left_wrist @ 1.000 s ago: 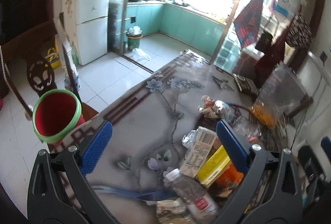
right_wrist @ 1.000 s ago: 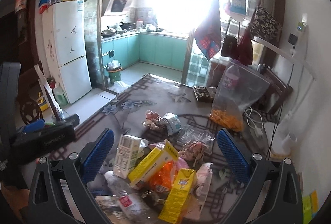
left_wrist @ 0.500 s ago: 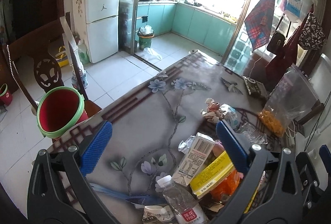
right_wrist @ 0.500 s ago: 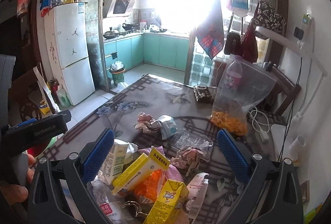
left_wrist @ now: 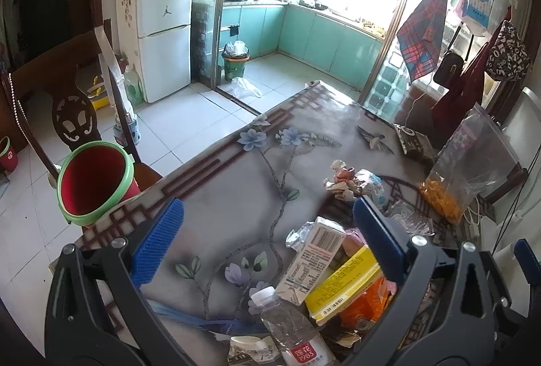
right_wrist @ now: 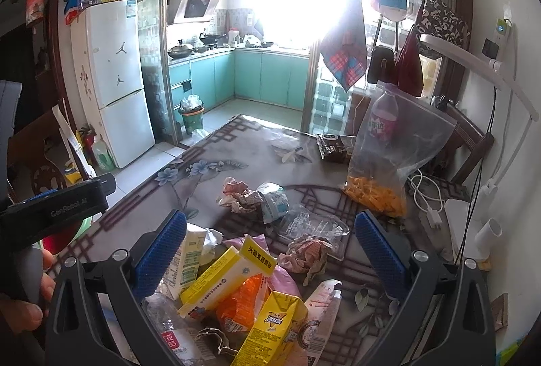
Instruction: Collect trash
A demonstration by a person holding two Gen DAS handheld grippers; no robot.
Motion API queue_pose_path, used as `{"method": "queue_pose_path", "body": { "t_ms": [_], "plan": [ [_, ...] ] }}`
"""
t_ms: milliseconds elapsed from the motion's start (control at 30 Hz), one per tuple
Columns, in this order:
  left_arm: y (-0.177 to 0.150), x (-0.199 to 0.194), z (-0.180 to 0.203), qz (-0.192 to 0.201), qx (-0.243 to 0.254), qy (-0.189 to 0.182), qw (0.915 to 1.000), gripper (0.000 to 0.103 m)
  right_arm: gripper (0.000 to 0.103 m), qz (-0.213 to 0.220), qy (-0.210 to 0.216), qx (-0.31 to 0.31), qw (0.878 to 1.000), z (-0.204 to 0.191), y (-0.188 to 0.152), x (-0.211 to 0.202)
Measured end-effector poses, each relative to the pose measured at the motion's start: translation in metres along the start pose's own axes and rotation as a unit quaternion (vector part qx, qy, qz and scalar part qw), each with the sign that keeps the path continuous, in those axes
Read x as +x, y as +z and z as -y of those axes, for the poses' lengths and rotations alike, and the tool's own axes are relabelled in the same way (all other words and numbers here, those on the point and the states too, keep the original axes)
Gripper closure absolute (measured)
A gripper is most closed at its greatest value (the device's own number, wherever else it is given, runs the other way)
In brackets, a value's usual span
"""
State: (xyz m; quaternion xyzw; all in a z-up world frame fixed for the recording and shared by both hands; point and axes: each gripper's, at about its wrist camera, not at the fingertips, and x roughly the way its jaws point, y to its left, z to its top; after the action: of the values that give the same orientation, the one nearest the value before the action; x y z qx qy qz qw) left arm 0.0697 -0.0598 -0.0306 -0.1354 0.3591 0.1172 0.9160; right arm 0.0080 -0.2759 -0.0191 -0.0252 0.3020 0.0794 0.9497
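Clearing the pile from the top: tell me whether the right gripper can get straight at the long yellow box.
Probably yes. The right gripper is open and empty, and the long yellow box lies on top of the pile between its fingers, with nothing over it; only the milk carton crowds its left side.

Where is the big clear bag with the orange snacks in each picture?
Left wrist view: the clear bag stands at the right edge of the table, beyond the right finger of the open left gripper.
Right wrist view: the clear bag stands right of centre, above the open right gripper.
Shared landmark: the white fridge, on the left side of both views.
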Motion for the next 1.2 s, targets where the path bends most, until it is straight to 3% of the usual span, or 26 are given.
{"method": "queue_pose_path", "body": {
  "t_ms": [333,533,767,1200],
  "plan": [
    [-0.002,-0.025,-0.028,0.001,0.009,-0.002,1.0,0.004,0.007,-0.049,0.033,0.041,0.997,-0.009,-0.001,-0.005],
    [-0.001,-0.034,-0.05,-0.001,0.015,-0.019,0.9997,0.004,0.007,-0.048,0.001,0.048,0.998,-0.024,0.001,-0.022],
    [0.003,-0.041,-0.066,0.011,0.057,-0.045,0.9973,0.004,0.007,-0.053,-0.047,0.049,0.996,-0.045,0.004,-0.036],
    [0.007,-0.042,-0.095,0.003,0.114,-0.099,0.9885,0.004,0.007,-0.073,-0.092,0.084,0.99,-0.085,0.001,-0.046]
  ]
}}
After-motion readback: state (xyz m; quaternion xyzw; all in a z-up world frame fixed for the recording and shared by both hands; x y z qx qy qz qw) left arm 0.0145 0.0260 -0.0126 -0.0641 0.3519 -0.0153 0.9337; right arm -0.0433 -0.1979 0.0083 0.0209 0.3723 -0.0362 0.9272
